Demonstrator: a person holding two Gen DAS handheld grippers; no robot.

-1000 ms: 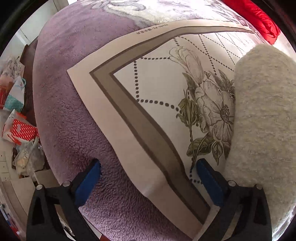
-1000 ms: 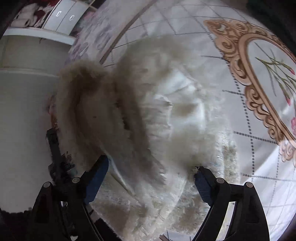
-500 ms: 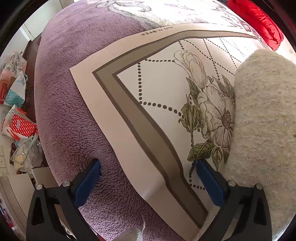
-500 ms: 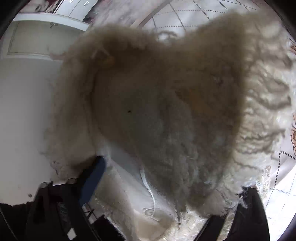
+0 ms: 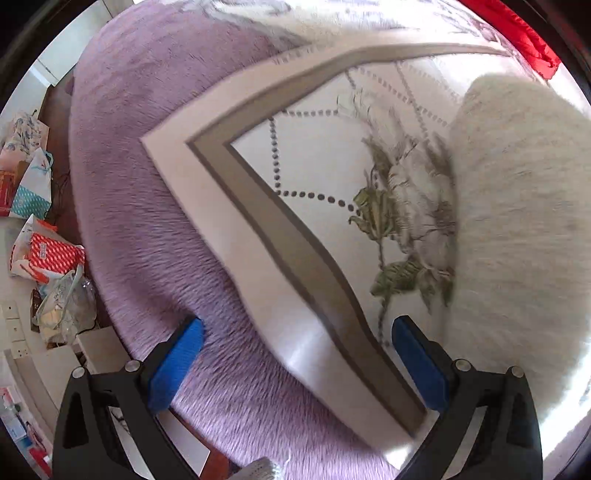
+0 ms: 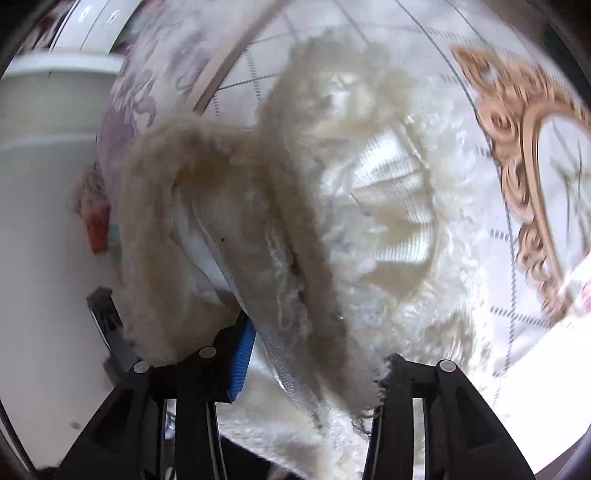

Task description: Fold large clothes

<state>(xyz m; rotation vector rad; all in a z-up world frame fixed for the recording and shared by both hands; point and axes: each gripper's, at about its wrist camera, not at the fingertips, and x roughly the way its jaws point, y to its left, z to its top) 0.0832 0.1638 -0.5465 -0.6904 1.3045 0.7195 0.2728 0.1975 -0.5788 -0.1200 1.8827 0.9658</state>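
Cream fleece garment (image 6: 332, 229), purple blanket (image 5: 140, 206)

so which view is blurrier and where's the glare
Left wrist view: motion smear on the purple blanket and flower print, with glare at the lower right edge. Right wrist view: the fluffy cream coat and gold frame print are blurred, blown-out white at lower right.

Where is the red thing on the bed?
In the left wrist view, the red cloth sits at the top right edge, at the bed's far end, beyond the fluffy cream garment.
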